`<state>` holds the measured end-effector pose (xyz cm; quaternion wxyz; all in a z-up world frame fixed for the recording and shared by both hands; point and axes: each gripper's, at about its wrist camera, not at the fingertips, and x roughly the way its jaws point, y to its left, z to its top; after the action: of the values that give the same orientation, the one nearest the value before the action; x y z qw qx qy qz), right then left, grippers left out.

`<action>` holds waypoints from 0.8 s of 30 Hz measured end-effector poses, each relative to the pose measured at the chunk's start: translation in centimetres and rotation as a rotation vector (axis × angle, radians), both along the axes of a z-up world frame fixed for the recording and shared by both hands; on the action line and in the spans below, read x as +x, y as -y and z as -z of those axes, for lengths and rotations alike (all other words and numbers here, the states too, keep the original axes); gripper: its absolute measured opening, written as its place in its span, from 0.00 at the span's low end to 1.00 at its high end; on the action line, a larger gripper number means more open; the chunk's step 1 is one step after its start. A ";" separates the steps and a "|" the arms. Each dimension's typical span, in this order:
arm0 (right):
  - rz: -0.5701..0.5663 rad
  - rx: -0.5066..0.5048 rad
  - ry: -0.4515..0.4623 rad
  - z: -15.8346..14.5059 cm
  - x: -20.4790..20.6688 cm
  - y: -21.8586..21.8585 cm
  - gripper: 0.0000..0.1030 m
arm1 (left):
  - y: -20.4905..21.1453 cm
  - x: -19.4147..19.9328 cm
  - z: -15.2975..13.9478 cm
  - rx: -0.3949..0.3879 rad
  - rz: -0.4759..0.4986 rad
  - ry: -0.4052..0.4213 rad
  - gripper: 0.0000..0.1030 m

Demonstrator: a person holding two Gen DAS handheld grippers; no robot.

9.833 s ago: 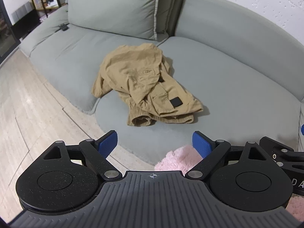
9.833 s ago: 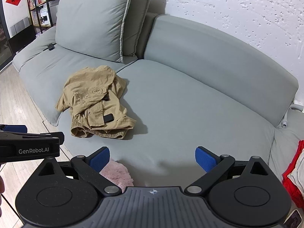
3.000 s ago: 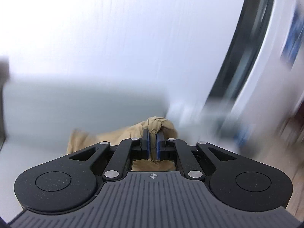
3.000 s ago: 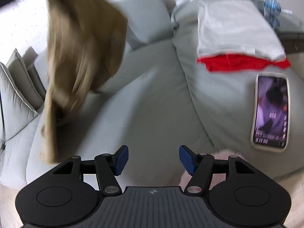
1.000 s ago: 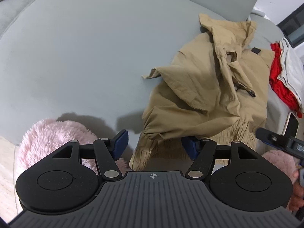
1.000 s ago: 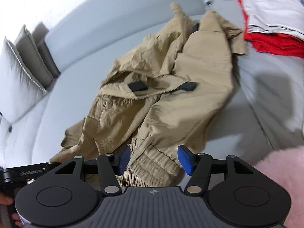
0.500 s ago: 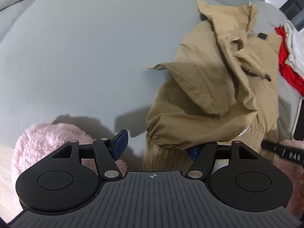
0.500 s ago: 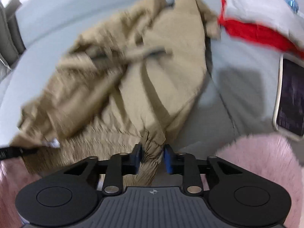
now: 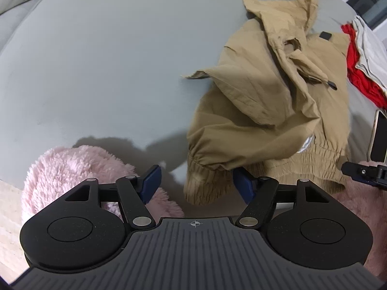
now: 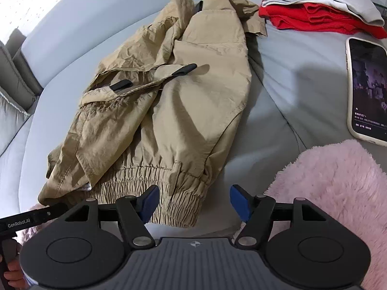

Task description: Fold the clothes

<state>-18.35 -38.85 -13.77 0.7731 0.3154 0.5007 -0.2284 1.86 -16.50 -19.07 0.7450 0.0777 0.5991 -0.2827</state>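
A tan jacket (image 9: 254, 101) lies crumpled on the grey sofa seat (image 9: 96, 60), elastic hem nearest me. My left gripper (image 9: 196, 181) points down over an elastic cuff at the jacket's left corner. Its jaws are opening; the cuff is between them and the left pad stands clear of the cloth. In the right wrist view the jacket (image 10: 193, 111) spreads flatter, with two black tabs on top. My right gripper (image 10: 193, 201) hovers at the hem's right corner. Its jaws are opening too, the hem corner lies between them and the right pad is free.
Folded red and white clothes (image 10: 314, 12) are stacked at the far right, with a phone (image 10: 367, 89) lying screen up beside them. Pink fluffy fabric (image 10: 326, 193) fills the near edge on both sides (image 9: 72, 169). Grey cushions (image 10: 14, 72) stand at the left.
Half a second ago my right gripper was pinched on the hem; its jaws have since spread and the hem lies loose. The left jaws widened slightly. The jacket has settled on the seat.
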 end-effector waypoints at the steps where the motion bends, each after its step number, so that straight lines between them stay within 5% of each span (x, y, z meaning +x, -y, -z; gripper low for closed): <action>1: -0.006 0.001 0.000 0.0 0.1 -0.1 0.64 | 0.0 -0.1 0.0 0.003 0.004 0.004 0.71; 10: 0.003 0.004 0.000 -0.2 -0.6 0.0 0.64 | -0.2 -1.2 0.3 0.003 0.062 0.056 0.71; 15: 0.029 0.005 0.011 -0.2 -0.7 0.7 0.65 | -0.4 -1.1 -0.5 -0.076 0.068 0.039 0.71; 20: 0.086 0.051 0.050 0.0 -1.5 2.5 0.71 | -0.7 -0.5 -0.7 -0.128 0.075 0.024 0.73; 24: 0.111 0.124 0.051 1.1 -1.4 3.7 0.74 | -0.1 -0.6 -0.3 -0.092 0.119 0.039 0.74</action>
<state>-19.77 -42.60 -14.89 0.7507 0.3955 0.4759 -0.2314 1.31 -16.38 -18.74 0.7412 0.0845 0.5652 -0.3521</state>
